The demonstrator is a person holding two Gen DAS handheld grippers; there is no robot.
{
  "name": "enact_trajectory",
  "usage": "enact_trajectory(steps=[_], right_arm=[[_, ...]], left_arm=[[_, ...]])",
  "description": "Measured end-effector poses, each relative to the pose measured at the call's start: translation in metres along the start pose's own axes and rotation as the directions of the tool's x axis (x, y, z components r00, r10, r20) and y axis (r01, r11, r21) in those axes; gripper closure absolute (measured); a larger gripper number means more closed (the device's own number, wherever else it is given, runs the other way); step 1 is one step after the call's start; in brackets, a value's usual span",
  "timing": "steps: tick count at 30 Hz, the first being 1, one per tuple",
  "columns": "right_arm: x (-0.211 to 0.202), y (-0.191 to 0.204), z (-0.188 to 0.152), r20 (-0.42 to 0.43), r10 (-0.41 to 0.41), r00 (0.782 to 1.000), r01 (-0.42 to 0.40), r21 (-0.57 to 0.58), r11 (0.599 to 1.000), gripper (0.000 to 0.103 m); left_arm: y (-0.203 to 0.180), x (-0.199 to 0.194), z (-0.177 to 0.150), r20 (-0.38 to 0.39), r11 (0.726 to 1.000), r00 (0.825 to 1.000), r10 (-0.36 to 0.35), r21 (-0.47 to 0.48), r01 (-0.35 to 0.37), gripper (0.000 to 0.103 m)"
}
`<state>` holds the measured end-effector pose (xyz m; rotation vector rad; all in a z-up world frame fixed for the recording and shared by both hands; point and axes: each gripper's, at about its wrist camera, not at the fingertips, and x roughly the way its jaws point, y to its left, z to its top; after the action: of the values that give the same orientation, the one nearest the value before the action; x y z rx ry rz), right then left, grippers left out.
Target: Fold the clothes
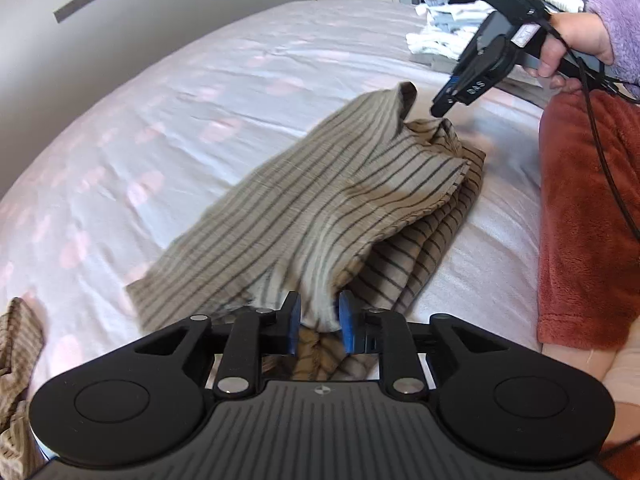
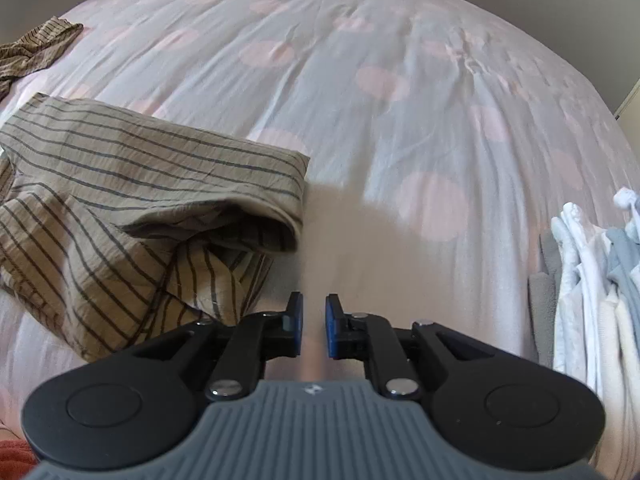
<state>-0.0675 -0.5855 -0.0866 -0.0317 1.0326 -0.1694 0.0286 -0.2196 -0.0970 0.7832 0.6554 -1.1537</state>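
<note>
A beige garment with dark stripes [image 1: 320, 200] lies partly folded on the bed, its top layer doubled over the lower one. A bunched edge of it rises between the blue pads of my left gripper [image 1: 319, 308], and the pads close on that fabric. In the right wrist view the same garment [image 2: 120, 168] lies to the left. My right gripper [image 2: 314, 308] hovers beside it over bare sheet, its jaws a narrow gap apart with nothing in them. From the left wrist view, the right gripper [image 1: 440, 110] points down just above the garment's far corner, held by a hand [image 1: 576, 40] in a purple sleeve.
The bed has a pale sheet with pink spots [image 2: 400, 80]. A stack of folded white and grey clothes [image 2: 592, 280] sits at the right, seen too as a stack [image 1: 440, 28]. A rust-red fleece [image 1: 580, 220] lies along the right edge. Another striped piece [image 1: 16, 352] lies crumpled at the left.
</note>
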Motion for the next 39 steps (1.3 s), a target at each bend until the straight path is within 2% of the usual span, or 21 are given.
enact_trajectory(steps=[2,5,7,9,13,16,18,20,22,27,29,30,31,32,33,34,36,39], right_arm=[[-0.016,0.005,-0.001,0.044,0.035,0.998,-0.034,-0.026,0.999,0.088],[-0.035,0.026,-0.003,0.090,0.093,0.992,-0.081,-0.121,0.989,0.073],[-0.042,0.041,-0.003,0.096,0.120,0.988,-0.101,-0.184,0.978,0.069],[-0.040,0.048,-0.004,0.079,0.137,0.987,-0.120,-0.191,0.974,0.068],[-0.032,0.045,-0.001,0.053,0.198,0.979,-0.192,-0.102,0.976,0.067],[-0.031,0.045,0.000,0.053,0.222,0.974,-0.218,-0.072,0.973,0.066],[-0.037,0.052,-0.001,0.056,0.235,0.970,-0.227,-0.116,0.967,0.062],[-0.043,0.063,-0.004,0.058,0.246,0.968,-0.233,-0.173,0.957,0.055],[-0.046,0.075,-0.006,0.053,0.252,0.966,-0.233,-0.236,0.943,0.051],[-0.040,0.104,-0.014,0.038,0.180,0.983,-0.148,-0.417,0.897,0.049],[-0.037,0.113,-0.017,0.045,0.144,0.989,-0.107,-0.468,0.877,0.049],[-0.035,0.116,-0.017,0.051,0.123,0.991,-0.083,-0.489,0.868,0.051],[-0.033,0.118,-0.018,0.052,0.108,0.993,-0.067,-0.506,0.860,0.054],[-0.031,0.121,-0.018,0.051,0.095,0.994,-0.055,-0.520,0.852,0.056],[-0.029,0.122,-0.019,0.049,0.086,0.995,-0.048,-0.530,0.846,0.066],[-0.028,0.122,-0.019,0.045,0.079,0.996,-0.043,-0.538,0.842,0.083],[-0.030,0.120,-0.019,0.052,0.078,0.996,-0.038,-0.534,0.845,0.095],[-0.046,0.107,-0.013,0.067,0.109,0.992,-0.064,-0.476,0.877,0.097]], left_arm=[[0.006,-0.008,-0.003,-0.006,0.999,0.999,0.042,0.014,-0.042,0.083],[0.016,-0.013,-0.009,-0.018,0.991,0.992,0.124,0.053,-0.123,0.074],[0.021,-0.008,-0.011,-0.030,0.980,0.984,0.178,0.095,-0.175,0.072],[0.023,-0.001,-0.013,-0.040,0.964,0.973,0.226,0.152,-0.217,0.071],[0.022,0.021,-0.016,-0.052,0.915,0.946,0.319,0.275,-0.294,0.071],[0.017,0.038,-0.020,-0.055,0.876,0.934,0.352,0.371,-0.308,0.071],[0.013,0.049,-0.024,-0.057,0.846,0.927,0.370,0.434,-0.311,0.070],[0.011,0.055,-0.029,-0.049,0.824,0.924,0.379,0.472,-0.313,0.065],[0.010,0.059,-0.031,-0.042,0.815,0.921,0.387,0.483,-0.320,0.062],[0.013,0.069,-0.033,-0.043,0.804,0.914,0.403,0.493,-0.331,0.062],[0.012,0.072,-0.034,-0.031,0.789,0.907,0.419,0.507,-0.347,0.062],[0.011,0.073,-0.033,-0.028,0.786,0.905,0.424,0.509,-0.353,0.066],[0.010,0.074,-0.033,-0.025,0.782,0.903,0.429,0.510,-0.357,0.077],[0.011,0.073,-0.032,-0.032,0.790,0.906,0.423,0.502,-0.351,0.082],[0.012,0.072,-0.030,-0.035,0.797,0.908,0.418,0.494,-0.348,0.092],[0.012,0.070,-0.028,-0.038,0.803,0.910,0.413,0.486,-0.344,0.097],[0.013,0.065,-0.025,-0.038,0.808,0.911,0.411,0.479,-0.344,0.101],[0.014,0.049,-0.018,-0.027,0.814,0.913,0.406,0.465,-0.348,0.102]])
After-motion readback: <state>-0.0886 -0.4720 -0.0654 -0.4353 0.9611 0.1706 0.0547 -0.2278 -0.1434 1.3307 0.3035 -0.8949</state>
